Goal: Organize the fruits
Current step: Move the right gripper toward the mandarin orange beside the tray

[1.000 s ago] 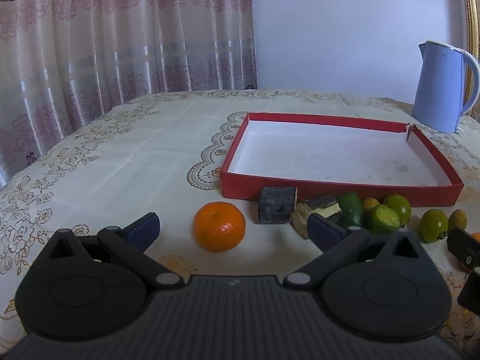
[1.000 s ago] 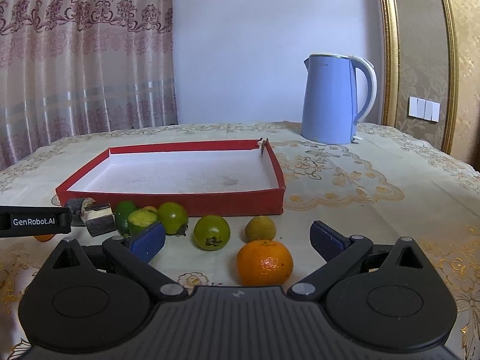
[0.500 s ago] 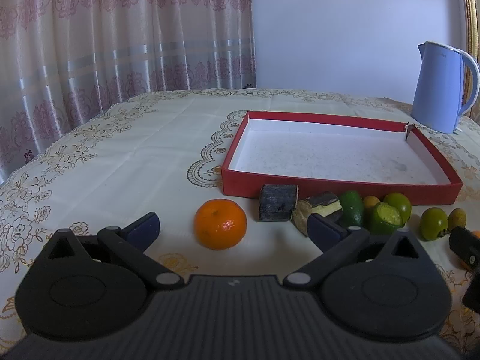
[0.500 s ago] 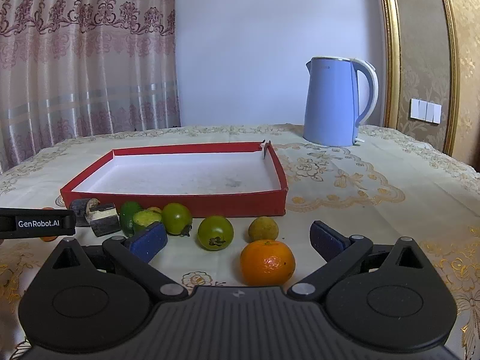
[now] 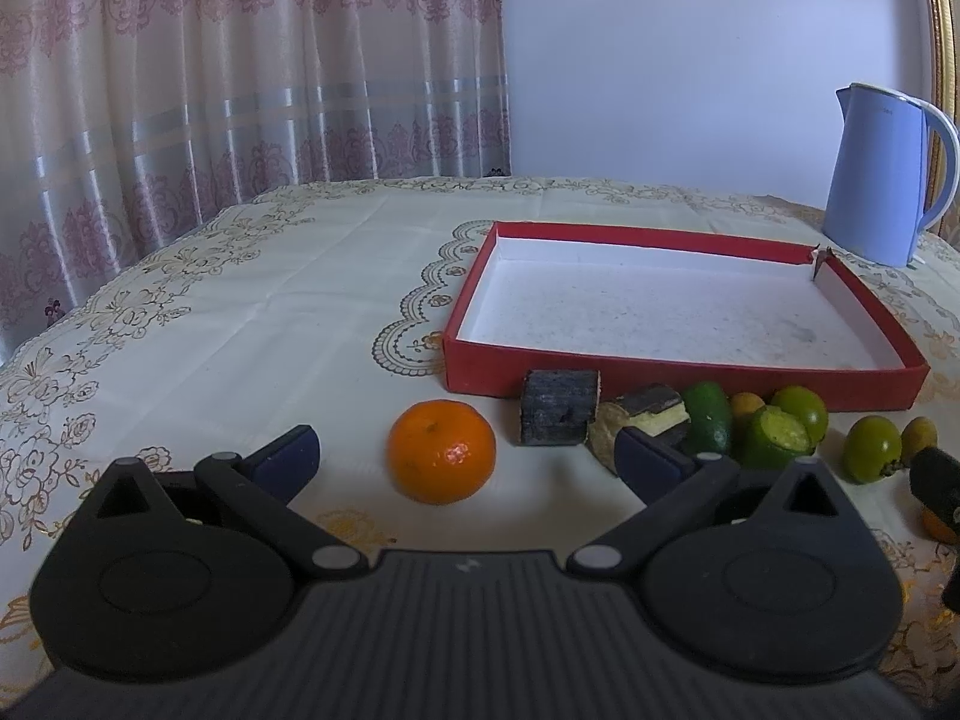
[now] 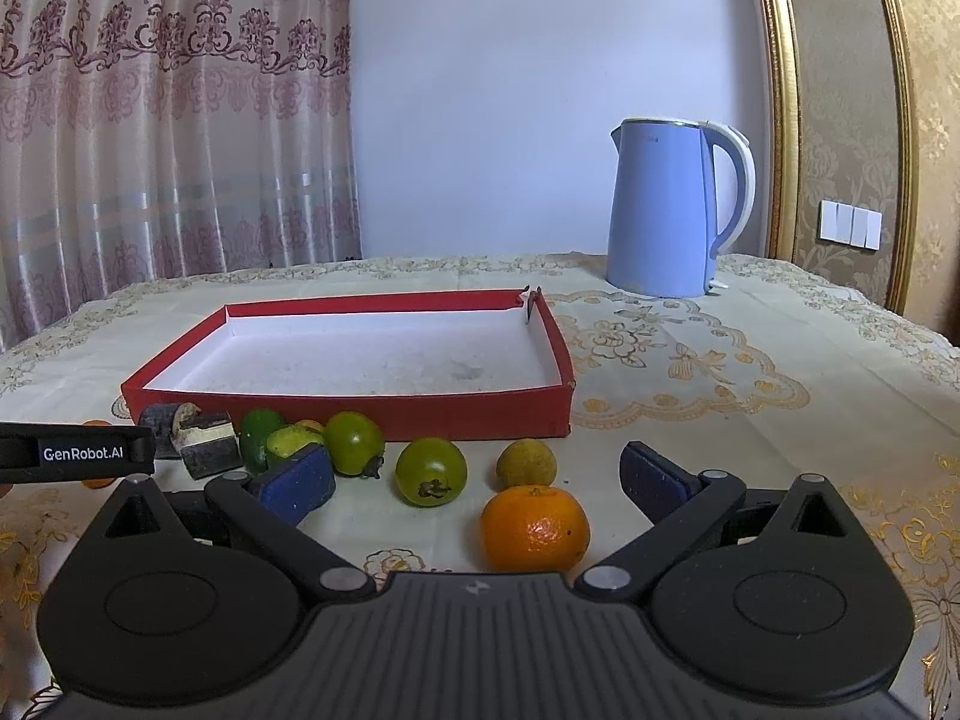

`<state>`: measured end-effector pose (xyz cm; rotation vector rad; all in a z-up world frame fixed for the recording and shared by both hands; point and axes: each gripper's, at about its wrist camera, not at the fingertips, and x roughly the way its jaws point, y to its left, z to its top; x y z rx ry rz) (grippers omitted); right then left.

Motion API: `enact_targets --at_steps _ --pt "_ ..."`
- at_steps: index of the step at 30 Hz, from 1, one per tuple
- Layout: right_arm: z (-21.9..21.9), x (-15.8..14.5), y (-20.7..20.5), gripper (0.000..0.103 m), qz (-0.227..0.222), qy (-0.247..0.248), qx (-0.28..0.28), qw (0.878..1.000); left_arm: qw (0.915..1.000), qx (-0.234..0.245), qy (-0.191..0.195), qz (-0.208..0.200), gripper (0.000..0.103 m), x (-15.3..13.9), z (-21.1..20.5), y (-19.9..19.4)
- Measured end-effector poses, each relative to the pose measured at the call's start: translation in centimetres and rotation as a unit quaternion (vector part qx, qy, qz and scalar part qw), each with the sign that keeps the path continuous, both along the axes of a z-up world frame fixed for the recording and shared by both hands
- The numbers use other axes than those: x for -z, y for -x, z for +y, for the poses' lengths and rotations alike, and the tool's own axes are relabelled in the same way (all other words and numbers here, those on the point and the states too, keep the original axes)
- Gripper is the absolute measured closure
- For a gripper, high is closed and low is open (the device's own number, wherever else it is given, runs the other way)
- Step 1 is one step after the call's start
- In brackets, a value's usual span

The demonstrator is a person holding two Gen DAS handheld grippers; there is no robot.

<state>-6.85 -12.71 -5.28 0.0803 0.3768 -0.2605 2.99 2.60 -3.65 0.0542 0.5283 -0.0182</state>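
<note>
A shallow red tray (image 5: pixel 684 371) with a white floor stands on the table; it also shows in the right wrist view (image 6: pixel 456 414). In front of it lies a row of fruit. My left gripper (image 5: pixel 465 459) is open with an orange (image 5: pixel 441 451) between its fingers. My right gripper (image 6: pixel 477 477) is open around another orange (image 6: pixel 534 528). Green fruits (image 6: pixel 431 471) (image 6: pixel 354 443), a small yellow-brown fruit (image 6: pixel 526 463), a cut green fruit (image 5: pixel 780 437) and two dark sugarcane pieces (image 5: pixel 559 407) (image 5: pixel 648 414) lie along the tray's front wall.
A blue electric kettle (image 6: pixel 675 210) stands behind the tray at the back right. The left gripper's body (image 6: pixel 72 453) crosses the left edge of the right wrist view. A curtain (image 5: pixel 240 72) hangs behind the table's far edge.
Both grippers have crept slightly forward toward their oranges, so the fruits sit a little nearer between the fingers. Nothing was grasped or moved.
</note>
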Motion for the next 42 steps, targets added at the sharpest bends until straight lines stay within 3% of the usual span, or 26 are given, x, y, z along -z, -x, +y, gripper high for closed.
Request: enact_targets --at_steps 13,17,22,42 --pt "-0.2 0.2 -0.3 0.000 0.002 -0.003 0.003 1.000 0.9999 0.001 0.009 0.005 0.000 1.2 0.2 -0.9" --pt "-0.3 0.3 -0.4 0.000 0.000 -0.006 0.003 1.000 0.9993 0.012 0.030 0.021 0.000 1.5 0.8 -1.5" --pt "-0.5 0.4 -0.3 0.000 -0.001 -0.015 0.007 1.000 0.9984 0.004 0.055 0.010 0.000 1.4 1.8 -1.2" --pt "-0.8 0.4 0.1 0.000 0.008 -0.005 -0.001 1.000 0.9985 -0.016 0.052 -0.002 0.000 1.3 1.9 -0.6"
